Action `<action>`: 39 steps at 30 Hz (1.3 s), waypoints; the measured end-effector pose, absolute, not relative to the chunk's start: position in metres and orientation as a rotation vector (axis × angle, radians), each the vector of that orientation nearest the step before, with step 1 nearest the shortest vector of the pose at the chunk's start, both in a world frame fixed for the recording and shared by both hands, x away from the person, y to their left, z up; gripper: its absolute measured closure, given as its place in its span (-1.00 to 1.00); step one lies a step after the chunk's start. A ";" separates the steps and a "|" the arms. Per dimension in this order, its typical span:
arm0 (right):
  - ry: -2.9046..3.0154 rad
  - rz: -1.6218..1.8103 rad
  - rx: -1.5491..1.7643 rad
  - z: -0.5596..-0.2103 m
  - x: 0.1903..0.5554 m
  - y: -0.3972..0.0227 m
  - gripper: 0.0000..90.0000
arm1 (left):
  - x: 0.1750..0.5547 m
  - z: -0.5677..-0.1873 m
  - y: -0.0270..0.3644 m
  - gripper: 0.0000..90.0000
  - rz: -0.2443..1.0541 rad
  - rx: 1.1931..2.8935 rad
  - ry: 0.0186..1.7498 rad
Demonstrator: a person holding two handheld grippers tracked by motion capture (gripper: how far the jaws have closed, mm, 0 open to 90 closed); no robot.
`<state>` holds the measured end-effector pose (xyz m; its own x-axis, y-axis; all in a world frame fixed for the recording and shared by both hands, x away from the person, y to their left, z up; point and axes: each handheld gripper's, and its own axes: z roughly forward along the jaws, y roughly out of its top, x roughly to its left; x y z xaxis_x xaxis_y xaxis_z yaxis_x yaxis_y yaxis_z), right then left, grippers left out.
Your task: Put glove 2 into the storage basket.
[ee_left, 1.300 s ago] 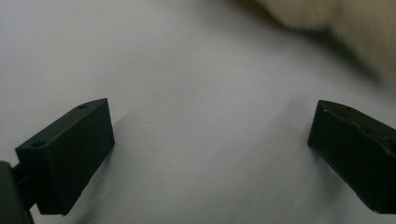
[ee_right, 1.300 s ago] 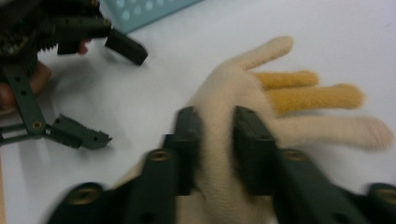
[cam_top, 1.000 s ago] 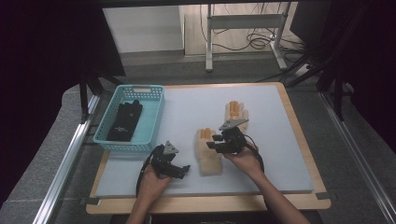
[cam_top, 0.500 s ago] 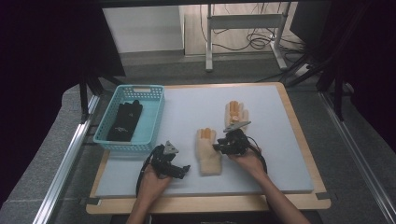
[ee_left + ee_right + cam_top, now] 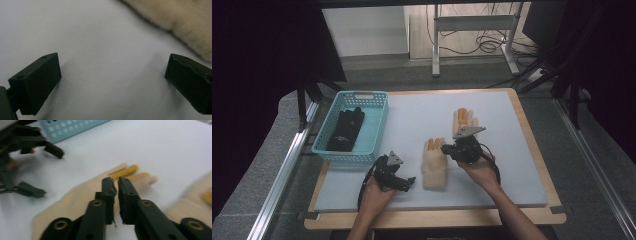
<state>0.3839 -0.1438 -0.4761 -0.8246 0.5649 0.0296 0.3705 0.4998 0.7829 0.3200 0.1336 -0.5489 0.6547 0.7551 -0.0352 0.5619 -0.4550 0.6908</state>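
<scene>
Two cream gloves with yellow fingertips lie flat on the white mat: the near glove in the middle, the far glove behind it to the right. My right gripper hovers at the near glove's fingers. Its jaws have just been closing and now stand almost together, with only a thin slit between them. I see no fabric pinched there, and the near glove lies beneath. My left gripper rests open on the mat left of the glove's cuff, nothing between its jaws.
A light blue basket at the mat's left holds a black glove. The mat lies on a wooden board with a metal rail along the left side. The left gripper shows at the far left of the right gripper view.
The right gripper has shifted slightly by the near glove's fingers and lifted a little. The left hand and both gloves have stayed where they were.
</scene>
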 end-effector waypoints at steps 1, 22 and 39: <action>2.505 1.214 0.814 -0.476 0.387 -0.147 0.75 | 0.320 -0.549 0.134 -0.98 0.363 2.185 1.015; 2.398 1.146 0.961 -0.497 0.413 -0.201 0.36 | 0.320 -0.549 0.134 -0.98 0.360 2.185 1.017; 2.367 1.082 0.928 -0.510 0.481 -0.207 -0.03 | 0.320 -0.549 0.134 -0.98 0.359 2.185 1.017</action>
